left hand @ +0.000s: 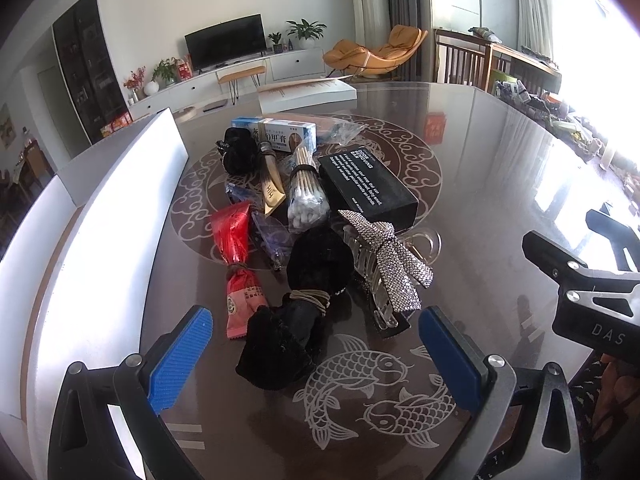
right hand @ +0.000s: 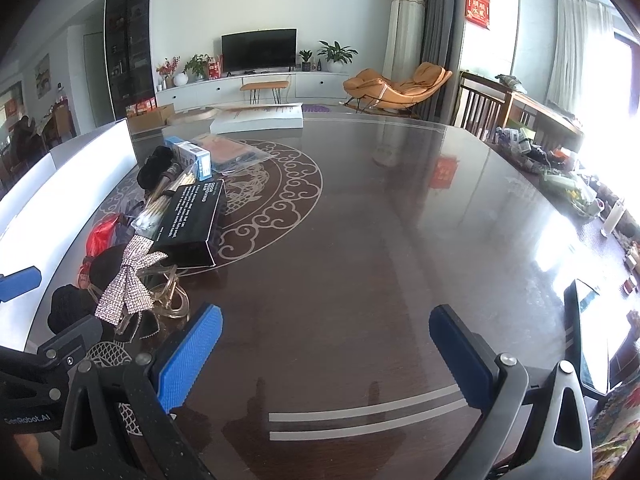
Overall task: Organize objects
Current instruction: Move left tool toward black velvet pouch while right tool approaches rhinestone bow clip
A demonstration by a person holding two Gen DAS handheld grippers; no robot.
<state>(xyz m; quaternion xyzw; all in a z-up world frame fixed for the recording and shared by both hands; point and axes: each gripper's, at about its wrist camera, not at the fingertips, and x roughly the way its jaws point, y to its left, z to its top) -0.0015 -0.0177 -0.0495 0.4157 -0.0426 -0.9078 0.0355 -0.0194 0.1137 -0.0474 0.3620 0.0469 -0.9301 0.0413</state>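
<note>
Both claws are gaping wide, gripping nothing. Left claw [left hand: 316, 354] is hovering over the black fuzzy scrunchie [left hand: 292, 320] on the dark glossy patterned counter [left hand: 480, 184]. Pile is sitting at 12 o'clock: rhinestone bow hair clip [left hand: 384, 264], black printed box [left hand: 366, 184], cotton swab bundle [left hand: 306, 196]. Right claw [right hand: 326, 354] is hanging over bare counter, pile at its 10 o'clock.

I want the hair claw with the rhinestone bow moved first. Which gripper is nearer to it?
Left. The left gripper hovers open just short of the hair claw; the right gripper is open over bare table to the claw's right.
</note>
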